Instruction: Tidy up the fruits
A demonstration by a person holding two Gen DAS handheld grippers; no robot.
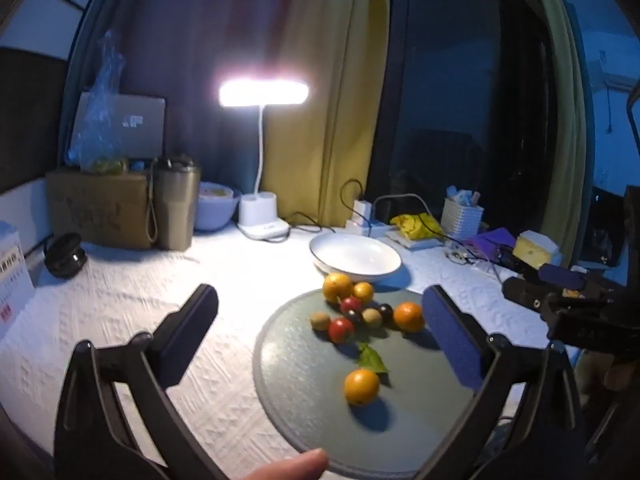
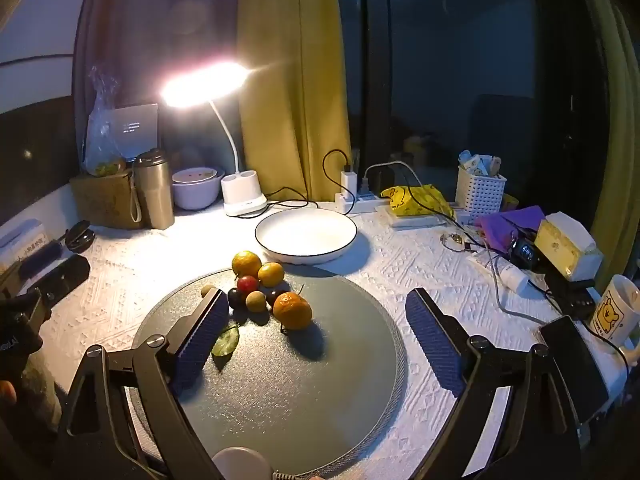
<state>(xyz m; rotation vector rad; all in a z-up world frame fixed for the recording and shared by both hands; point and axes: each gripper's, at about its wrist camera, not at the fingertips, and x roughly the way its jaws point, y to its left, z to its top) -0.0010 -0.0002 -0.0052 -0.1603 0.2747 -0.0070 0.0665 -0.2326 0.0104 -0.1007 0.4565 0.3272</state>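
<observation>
Several small fruits lie on a round grey-green mat [image 1: 304, 412] [image 2: 352, 360]: oranges, red cherry tomatoes, dark grapes and brownish longans. One orange [image 1: 361, 386] with a green leaf [image 1: 372, 358] lies apart toward the mat's front. Another orange [image 2: 292, 310] lies at the cluster's near right. An empty white bowl [image 1: 355, 256] [image 2: 306, 236] stands behind the mat. My left gripper [image 1: 320, 320] is open and empty above the mat's left part. My right gripper [image 2: 316, 328] is open and empty above the mat; its left finger [image 2: 200, 334] hides some fruit.
A lit desk lamp [image 1: 262, 216] [image 2: 242, 192], metal tumbler [image 2: 154, 190], cardboard box [image 1: 100, 208] and purple bowl [image 2: 196, 188] stand at the back left. Power strip and cables [image 2: 360, 196], white basket [image 2: 480, 188], tissue box [image 2: 568, 246], mug [image 2: 618, 308] and phone [image 2: 572, 360] crowd the right.
</observation>
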